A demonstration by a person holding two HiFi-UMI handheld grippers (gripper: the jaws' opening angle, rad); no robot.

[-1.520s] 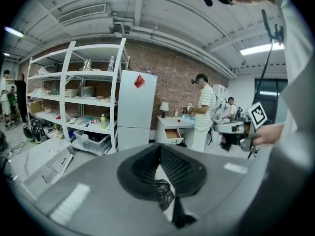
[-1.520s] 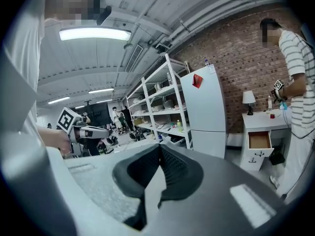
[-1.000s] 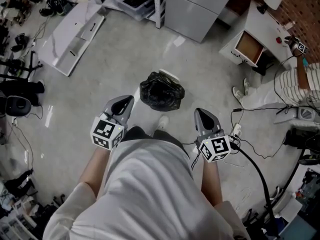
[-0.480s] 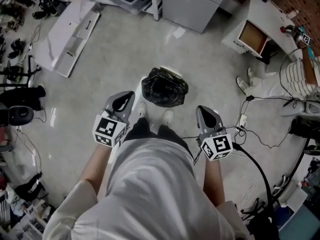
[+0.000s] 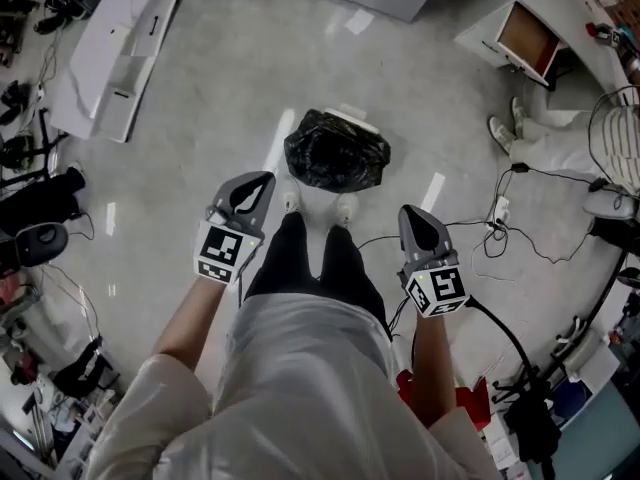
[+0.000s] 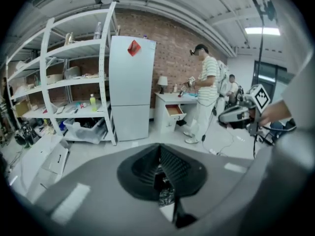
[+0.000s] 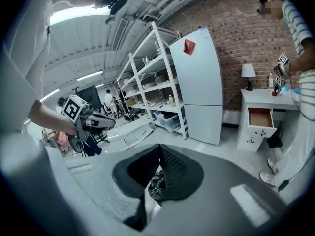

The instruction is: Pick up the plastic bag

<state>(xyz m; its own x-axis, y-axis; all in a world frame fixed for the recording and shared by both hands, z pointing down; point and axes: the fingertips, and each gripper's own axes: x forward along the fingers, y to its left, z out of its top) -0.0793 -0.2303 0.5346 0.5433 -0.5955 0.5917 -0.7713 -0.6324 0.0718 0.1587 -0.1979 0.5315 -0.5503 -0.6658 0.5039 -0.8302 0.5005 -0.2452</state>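
Floor (image 5: 220,88) — plastic bag (image 5: 336,151) lies widest left-to-right.

The pale, glossy floor (image 5: 220,108) carries a crumpled black plastic bag (image 5: 336,150) at its middle. Just near of the bag stand the wearer's two white shoes (image 5: 345,209). A long, flat white panel (image 5: 115,53) lies at the far left. To the right a white power strip (image 5: 497,211) lies among thin black cables (image 5: 545,256). A white cabinet (image 5: 528,40) with an open drawer stands at the far right.
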